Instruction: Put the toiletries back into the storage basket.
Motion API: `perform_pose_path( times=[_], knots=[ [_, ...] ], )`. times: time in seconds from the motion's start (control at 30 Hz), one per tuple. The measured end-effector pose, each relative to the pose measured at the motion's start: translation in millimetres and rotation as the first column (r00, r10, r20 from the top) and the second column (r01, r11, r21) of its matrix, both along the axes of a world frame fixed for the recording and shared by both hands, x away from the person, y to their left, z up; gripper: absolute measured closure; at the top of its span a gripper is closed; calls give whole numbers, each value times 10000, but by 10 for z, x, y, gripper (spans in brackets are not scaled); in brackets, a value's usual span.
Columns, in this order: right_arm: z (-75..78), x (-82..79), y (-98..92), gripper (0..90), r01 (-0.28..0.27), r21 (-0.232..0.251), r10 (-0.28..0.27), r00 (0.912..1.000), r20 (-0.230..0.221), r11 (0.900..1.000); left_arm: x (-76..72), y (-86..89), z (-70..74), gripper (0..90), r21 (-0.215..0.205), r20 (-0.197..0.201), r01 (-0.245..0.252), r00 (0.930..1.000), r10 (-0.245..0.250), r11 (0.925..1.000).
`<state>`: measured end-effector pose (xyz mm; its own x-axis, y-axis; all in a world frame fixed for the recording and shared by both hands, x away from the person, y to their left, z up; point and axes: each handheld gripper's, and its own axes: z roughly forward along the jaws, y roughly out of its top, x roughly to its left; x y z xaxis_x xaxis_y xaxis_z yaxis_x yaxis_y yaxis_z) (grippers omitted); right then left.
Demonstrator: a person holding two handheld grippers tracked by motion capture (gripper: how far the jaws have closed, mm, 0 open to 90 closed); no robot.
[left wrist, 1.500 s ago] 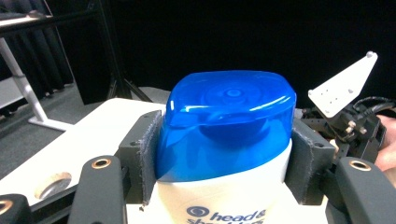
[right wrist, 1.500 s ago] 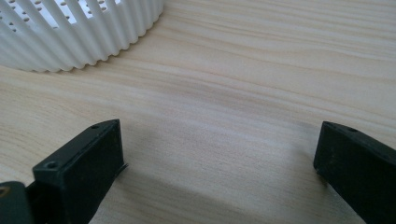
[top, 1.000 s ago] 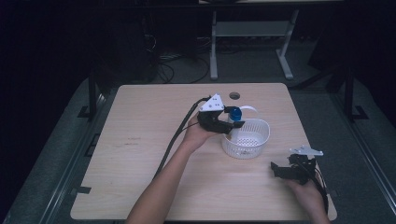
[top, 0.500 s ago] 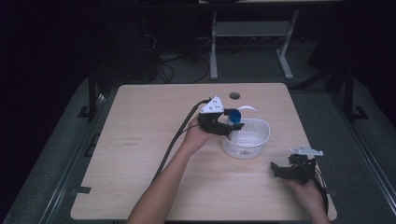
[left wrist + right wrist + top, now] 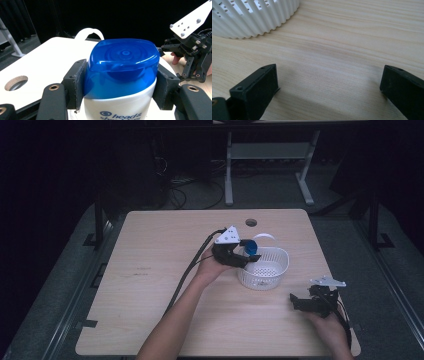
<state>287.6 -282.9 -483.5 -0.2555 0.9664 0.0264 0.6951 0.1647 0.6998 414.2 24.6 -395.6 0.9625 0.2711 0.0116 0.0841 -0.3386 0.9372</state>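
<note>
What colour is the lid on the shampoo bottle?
Blue. The cap on the shampoo bottle shows best in the left gripper view.

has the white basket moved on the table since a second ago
No. The white basket sits in the same spot below the table's round hole.

Shampoo bottle (image 5: 120, 82): lower body cut off by bottom edge of left gripper view, label lettering cropped; in high view only blue cap (image 5: 251, 248) discernible. Basket (image 5: 249, 17): only part of ribbed wall inside right gripper view. Basket contents in high view: too small to tell.
</note>
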Motion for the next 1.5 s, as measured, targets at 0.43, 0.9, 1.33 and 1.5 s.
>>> perform_pose_path(
  times=[0.43, 0.9, 1.33, 1.5],
  knots=[
    [0, 0, 0, 9, -1, 0, 1, 10000, 3, 10000, -11, -4, -18, 311, 27, -38, 45, 10000, -45, 10000],
    [0, 0, 0, 9, -1, -1, 1, 10000, 1, 10000, -36, 34, 20, 134, -39, -66, 160, 9999, -160, 9999],
    [0, 0, 0, 9, 6, 3, -6, 10000, 0, 10000, -71, 315, 187, 133, 157, -160, -237, 9996, 240, 9996],
    [0, 3, -1, 10, -9, 6, 9, 10000, 9, 10000, -91, 462, 239, 133, 512, -242, -436, 9987, 449, 9977]
  ],
)
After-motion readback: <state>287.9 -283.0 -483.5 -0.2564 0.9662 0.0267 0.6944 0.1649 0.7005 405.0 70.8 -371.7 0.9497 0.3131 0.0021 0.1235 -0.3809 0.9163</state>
